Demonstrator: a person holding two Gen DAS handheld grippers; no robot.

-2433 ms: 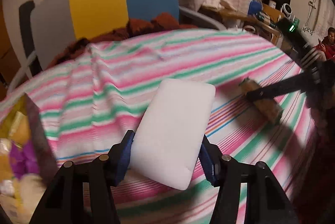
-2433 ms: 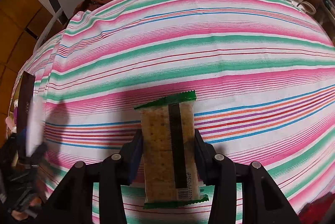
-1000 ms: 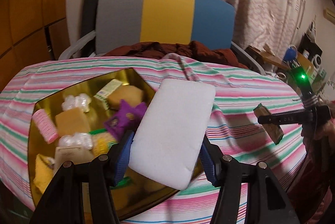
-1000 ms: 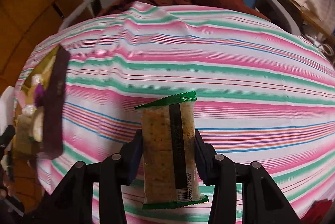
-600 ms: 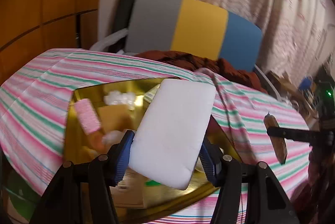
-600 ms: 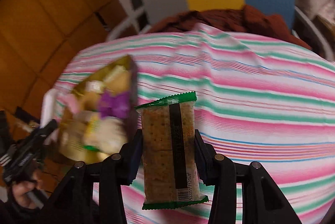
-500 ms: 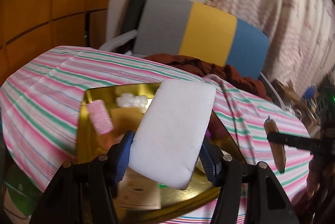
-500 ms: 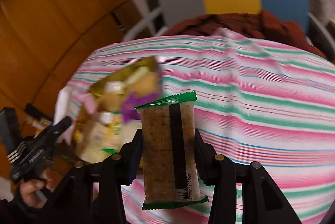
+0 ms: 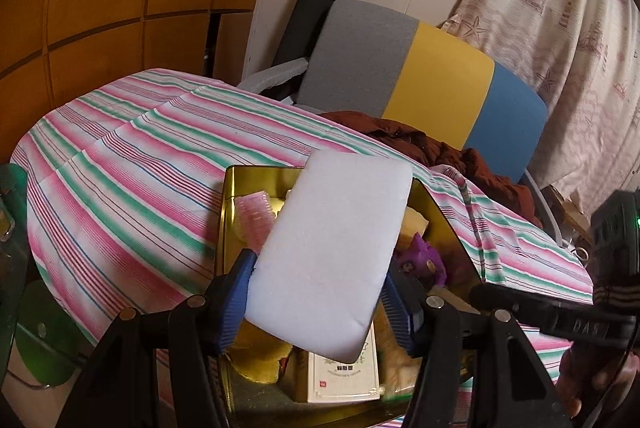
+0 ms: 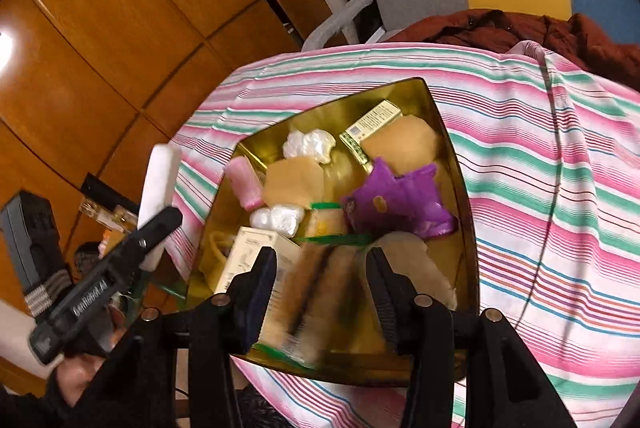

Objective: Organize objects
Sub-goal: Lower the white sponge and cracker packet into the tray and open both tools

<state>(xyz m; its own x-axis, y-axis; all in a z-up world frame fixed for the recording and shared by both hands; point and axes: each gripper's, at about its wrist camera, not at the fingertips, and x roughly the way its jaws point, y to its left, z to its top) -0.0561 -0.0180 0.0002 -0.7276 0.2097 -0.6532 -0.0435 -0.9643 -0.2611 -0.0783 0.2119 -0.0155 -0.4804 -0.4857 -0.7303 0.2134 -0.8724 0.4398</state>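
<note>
Gold tin (image 10: 456,163) seemingly crowded throughout

tin (image 10: 448,131): glossy gold metal; sponge (image 9: 332,252): matt white foam; tablecloth (image 9: 132,163): striped woven cloth

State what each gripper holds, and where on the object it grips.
Left gripper clamps the white sponge by its long side edges, near the lower end. Right gripper: open; blurred cracker packet between its fingers.

Left gripper (image 9: 318,302) clamped on white sponge block (image 9: 332,252), held over gold tin (image 9: 224,220) on striped tablecloth (image 9: 120,167). Tin holds pink roller (image 9: 256,216), purple item (image 9: 420,260), and apparently a cream carton (image 9: 344,376).
</note>
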